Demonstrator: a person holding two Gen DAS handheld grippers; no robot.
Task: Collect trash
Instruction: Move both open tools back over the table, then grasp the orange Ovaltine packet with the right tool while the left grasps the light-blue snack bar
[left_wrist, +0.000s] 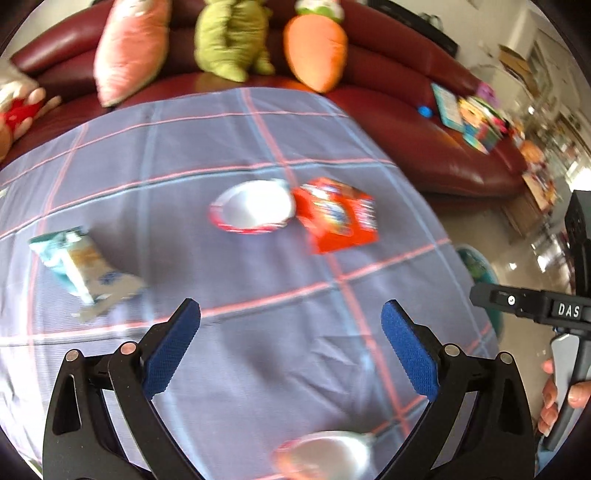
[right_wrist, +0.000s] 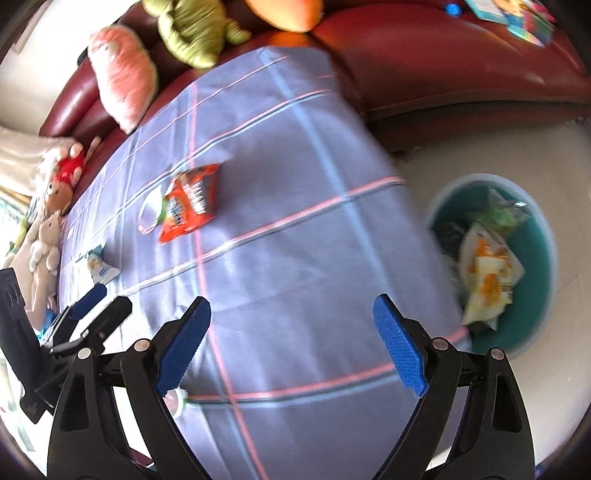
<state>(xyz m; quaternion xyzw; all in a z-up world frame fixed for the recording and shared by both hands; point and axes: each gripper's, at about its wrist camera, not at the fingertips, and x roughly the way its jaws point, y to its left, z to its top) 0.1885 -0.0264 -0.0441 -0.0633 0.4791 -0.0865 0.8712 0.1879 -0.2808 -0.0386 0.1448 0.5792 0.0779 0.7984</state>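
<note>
On the checked purple tablecloth (left_wrist: 236, 147) lie a red snack box (left_wrist: 341, 218), a white round lid with a red rim (left_wrist: 255, 212) touching it, and a crumpled teal-and-white wrapper (left_wrist: 79, 267). A silvery foil piece (left_wrist: 332, 458) sits at the table's near edge, below my left gripper (left_wrist: 291, 350), which is open and empty over the cloth. My right gripper (right_wrist: 291, 339) also stands open and empty above the cloth (right_wrist: 295, 221). The red box (right_wrist: 188, 201), lid (right_wrist: 149, 212) and wrapper (right_wrist: 98, 267) lie far left of it. A teal bin (right_wrist: 535, 295) on the floor holds several wrappers.
A dark red sofa (left_wrist: 424, 122) wraps around the table, with pink (left_wrist: 129, 48), green (left_wrist: 232, 40) and orange (left_wrist: 316, 51) plush cushions and books (left_wrist: 469, 118). Soft toys (right_wrist: 51, 221) line the left side. A hand (left_wrist: 554, 395) holds the other tool's handle at right.
</note>
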